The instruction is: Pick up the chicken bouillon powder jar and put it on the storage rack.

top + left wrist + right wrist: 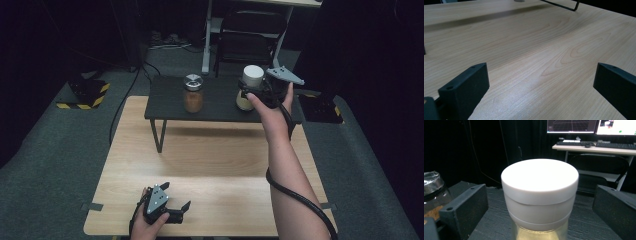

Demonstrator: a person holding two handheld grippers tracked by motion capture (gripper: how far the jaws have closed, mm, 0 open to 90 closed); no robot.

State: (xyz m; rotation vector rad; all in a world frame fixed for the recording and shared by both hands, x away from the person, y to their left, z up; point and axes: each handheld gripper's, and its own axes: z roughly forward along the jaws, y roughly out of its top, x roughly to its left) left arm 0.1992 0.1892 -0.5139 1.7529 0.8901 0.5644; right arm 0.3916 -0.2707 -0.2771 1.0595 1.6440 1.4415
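Note:
A glass jar with a white lid [539, 178] and pale contents stands on the black raised shelf [220, 107] at its right end. My right gripper [541, 195] is open around it, one jaw on each side of the lid with a gap on both sides. From above, the right gripper [248, 93] sits level with the white-lidded jar [253, 75]. A second jar with a silver lid [193, 93] and brown contents stands at the middle of the shelf. My left gripper [176, 195] rests open near the wooden table's front edge, with nothing between its jaws [541, 77].
The wooden table [215, 160] is bare between the shelf and the left gripper. The shelf's metal leg [159, 135] stands on it at the left. Behind are a desk [599, 150] with keyboards and monitors, a chair [247, 42], and dark carpet around the table.

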